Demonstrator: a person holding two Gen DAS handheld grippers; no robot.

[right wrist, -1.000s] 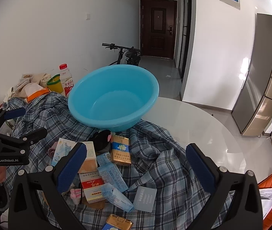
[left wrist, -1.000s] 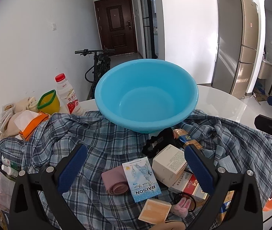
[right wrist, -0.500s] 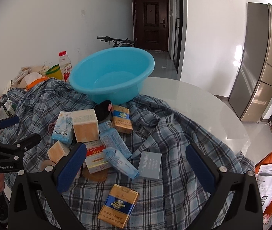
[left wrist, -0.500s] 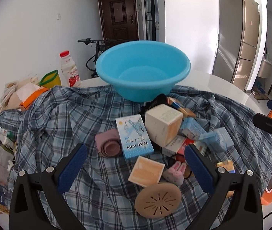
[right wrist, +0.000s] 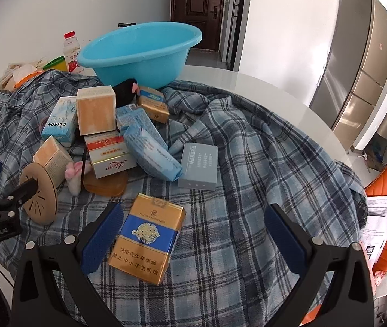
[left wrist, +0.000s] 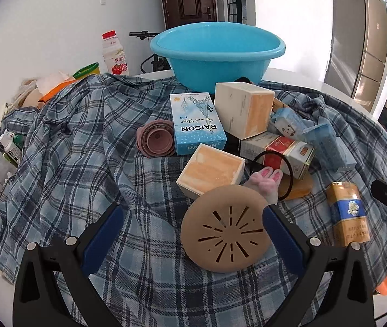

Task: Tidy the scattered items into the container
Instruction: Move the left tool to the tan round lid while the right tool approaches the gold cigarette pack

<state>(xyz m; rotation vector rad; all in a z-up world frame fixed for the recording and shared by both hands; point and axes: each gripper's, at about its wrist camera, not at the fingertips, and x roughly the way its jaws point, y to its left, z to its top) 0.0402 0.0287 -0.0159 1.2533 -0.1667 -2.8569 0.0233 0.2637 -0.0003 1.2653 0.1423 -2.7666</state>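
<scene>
Clutter is lying on a blue plaid cloth [right wrist: 247,147] draped over the white round counter [right wrist: 261,87]. The left claw [left wrist: 193,226] is gaping wide around a tan round slotted plastic disc [left wrist: 224,229], not pinching it. The right claw [right wrist: 193,226] is also spread wide, with a gold-and-blue cigarette pack [right wrist: 147,234] lying between its fingers. The light blue plastic basin [left wrist: 216,51] is sitting behind the pile, holding nothing visible.

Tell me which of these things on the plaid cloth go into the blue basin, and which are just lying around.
For the job: blue basin, round slotted disc, gold cigarette pack, RAISON box, grey card box.

Lying about: drink bottle, fridge, bicycle, orange chair.
</scene>
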